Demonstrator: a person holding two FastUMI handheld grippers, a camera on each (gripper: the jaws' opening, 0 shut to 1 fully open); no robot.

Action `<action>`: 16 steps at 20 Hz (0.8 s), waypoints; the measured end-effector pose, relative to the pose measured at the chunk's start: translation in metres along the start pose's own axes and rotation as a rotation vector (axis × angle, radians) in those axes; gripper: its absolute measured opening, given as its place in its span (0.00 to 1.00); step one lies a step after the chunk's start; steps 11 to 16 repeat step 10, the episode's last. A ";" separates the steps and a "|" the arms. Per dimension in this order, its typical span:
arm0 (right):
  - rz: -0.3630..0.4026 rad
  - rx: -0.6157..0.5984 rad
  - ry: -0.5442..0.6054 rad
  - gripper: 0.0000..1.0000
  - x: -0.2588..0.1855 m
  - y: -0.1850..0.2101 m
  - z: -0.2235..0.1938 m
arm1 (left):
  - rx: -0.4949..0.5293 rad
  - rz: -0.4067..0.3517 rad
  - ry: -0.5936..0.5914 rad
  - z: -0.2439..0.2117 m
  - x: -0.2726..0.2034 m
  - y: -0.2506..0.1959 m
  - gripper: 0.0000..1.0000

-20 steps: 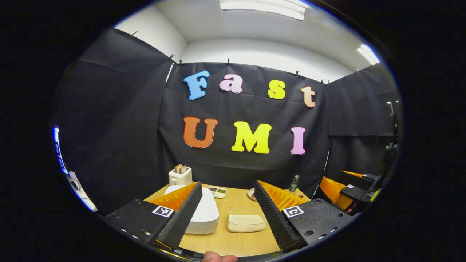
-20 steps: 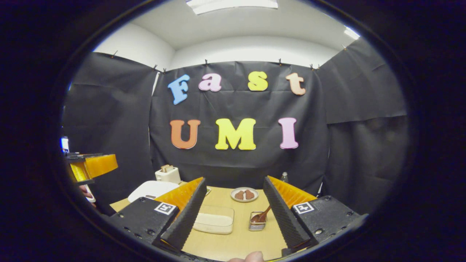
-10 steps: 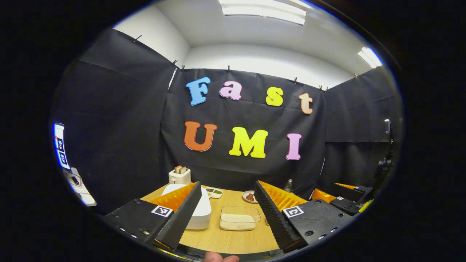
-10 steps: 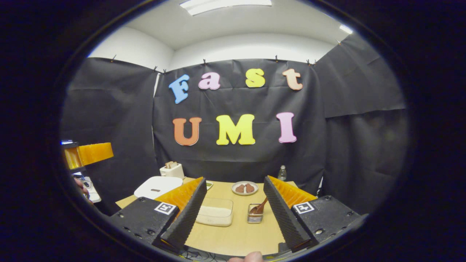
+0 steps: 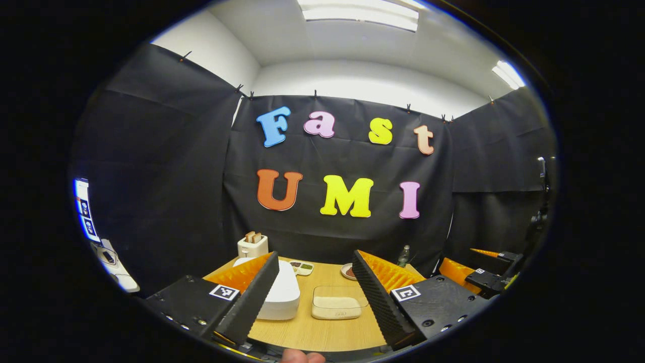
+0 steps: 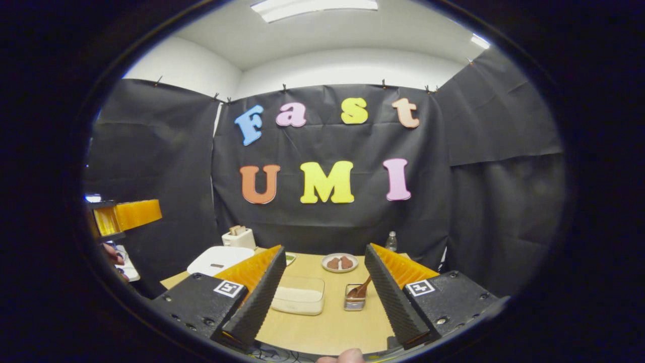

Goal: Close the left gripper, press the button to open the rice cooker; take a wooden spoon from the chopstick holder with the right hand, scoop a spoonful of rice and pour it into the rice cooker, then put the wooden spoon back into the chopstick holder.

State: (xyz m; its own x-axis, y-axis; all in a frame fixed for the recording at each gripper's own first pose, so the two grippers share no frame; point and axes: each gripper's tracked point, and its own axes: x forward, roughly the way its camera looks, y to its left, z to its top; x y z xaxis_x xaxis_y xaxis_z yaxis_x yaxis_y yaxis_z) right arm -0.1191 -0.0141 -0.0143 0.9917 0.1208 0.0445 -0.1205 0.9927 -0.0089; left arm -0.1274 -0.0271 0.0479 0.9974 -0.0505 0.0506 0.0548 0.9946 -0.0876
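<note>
- Cooker (image 5: 279,295): lid down, at the desk's left edge, ahead and left of your left gripper (image 5: 315,297).
- Left gripper: fingers spread, nothing held; press them together first.
- Right gripper (image 6: 322,297): spread, empty, facing the spoon (image 6: 362,290) in its holder (image 6: 355,303).

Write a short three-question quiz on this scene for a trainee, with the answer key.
1. True or false: the rice cooker has its lid shut.
2. Where is the wooden spoon? A) in the chopstick holder B) lying on the table C) between the right gripper fingers
3. Fill in: the left gripper has its jaws ____, with nothing between them.

Key:
1. True.
2. A; it leans in the holder, right of the clear rice container.
3. Open.
</note>
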 end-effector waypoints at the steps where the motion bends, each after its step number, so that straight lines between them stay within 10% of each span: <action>1: 0.006 -0.002 0.002 1.00 0.001 0.005 0.000 | 0.012 -0.004 0.001 0.000 -0.001 0.001 0.94; 16: 0.022 -0.014 0.019 1.00 0.011 0.020 -0.003 | 0.043 -0.006 0.004 -0.001 0.001 0.014 0.94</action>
